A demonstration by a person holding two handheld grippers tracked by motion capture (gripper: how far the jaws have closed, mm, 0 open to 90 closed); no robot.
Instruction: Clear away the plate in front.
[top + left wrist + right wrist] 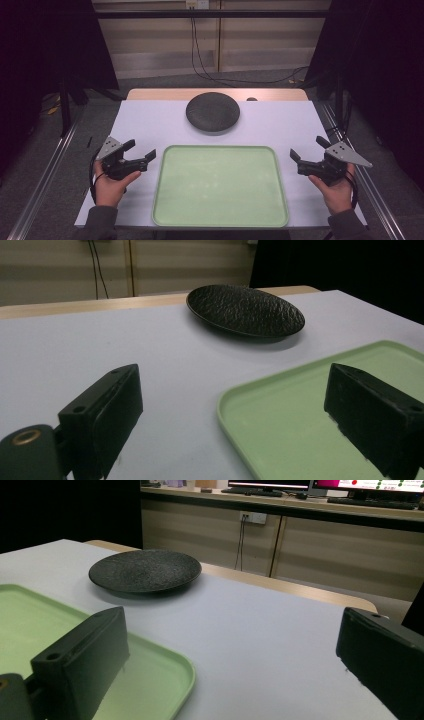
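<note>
Green tray [220, 186] between 2 gaping tools

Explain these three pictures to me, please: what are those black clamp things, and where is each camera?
A person sits at a table and holds a hand tool in each hand: the left gripper and the right gripper, each with two black jaws. Both stand open and hold nothing. One picture looks down from above. The other two come from cameras riding on the grippers, looking along their jaws. On the white table lie a green tray, with nothing on it, and beyond it a dark textured plate.
</note>
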